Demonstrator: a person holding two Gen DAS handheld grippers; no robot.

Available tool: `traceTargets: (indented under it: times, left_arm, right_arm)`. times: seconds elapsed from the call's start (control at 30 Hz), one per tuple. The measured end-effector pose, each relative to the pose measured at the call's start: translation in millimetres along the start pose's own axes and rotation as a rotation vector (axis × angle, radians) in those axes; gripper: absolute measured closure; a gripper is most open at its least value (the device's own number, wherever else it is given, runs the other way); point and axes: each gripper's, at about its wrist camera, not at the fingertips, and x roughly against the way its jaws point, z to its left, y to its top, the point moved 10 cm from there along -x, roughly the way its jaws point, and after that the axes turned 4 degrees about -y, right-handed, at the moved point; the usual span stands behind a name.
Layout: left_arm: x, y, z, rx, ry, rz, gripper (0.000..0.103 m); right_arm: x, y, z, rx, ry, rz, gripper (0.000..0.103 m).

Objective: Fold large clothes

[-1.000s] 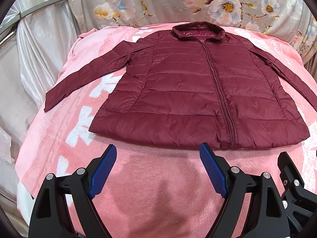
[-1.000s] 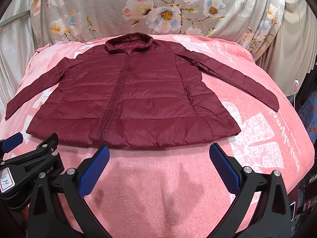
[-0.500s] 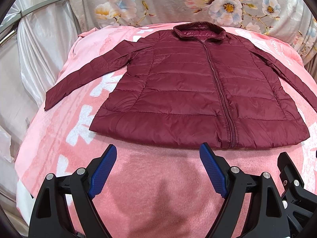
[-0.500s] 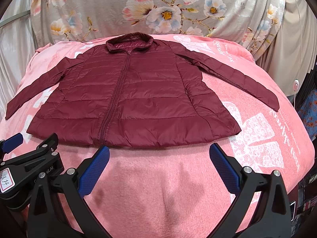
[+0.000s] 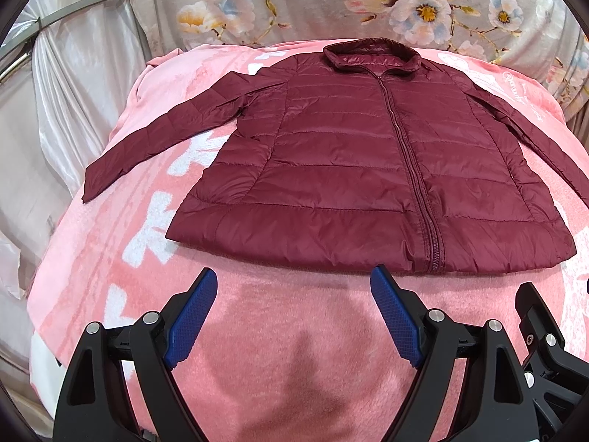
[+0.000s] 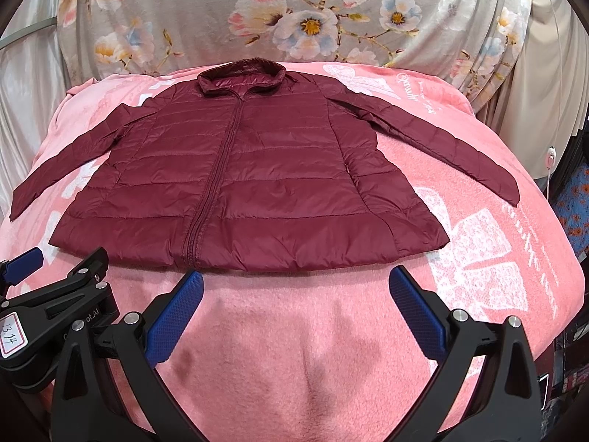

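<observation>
A maroon quilted jacket (image 5: 368, 169) lies flat and zipped on a pink blanket (image 5: 287, 350), collar far, hem near, both sleeves spread out to the sides. It also shows in the right wrist view (image 6: 250, 184). My left gripper (image 5: 294, 276) is open and empty, hovering just short of the hem, left of the zipper. My right gripper (image 6: 296, 276) is open and empty, just short of the hem, right of the zipper. The left gripper's body (image 6: 55, 302) shows at the right wrist view's lower left.
The pink blanket (image 6: 478, 258) covers a bed-like surface. A floral fabric (image 5: 331, 3) hangs behind it. Pale satin drapes (image 5: 55, 92) and a metal rail are at the left. A curtain and a white cable (image 6: 550, 154) are at the right edge.
</observation>
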Motion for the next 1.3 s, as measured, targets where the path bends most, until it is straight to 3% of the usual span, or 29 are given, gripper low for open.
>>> traceTargets:
  times: [1.3]
  left_arm:
    - [2.6, -1.3, 0.2, 0.016, -0.011, 0.017, 0.021]
  right_arm:
    - [-0.8, -2.7, 6.8, 0.002, 0.007, 0.001, 0.005]
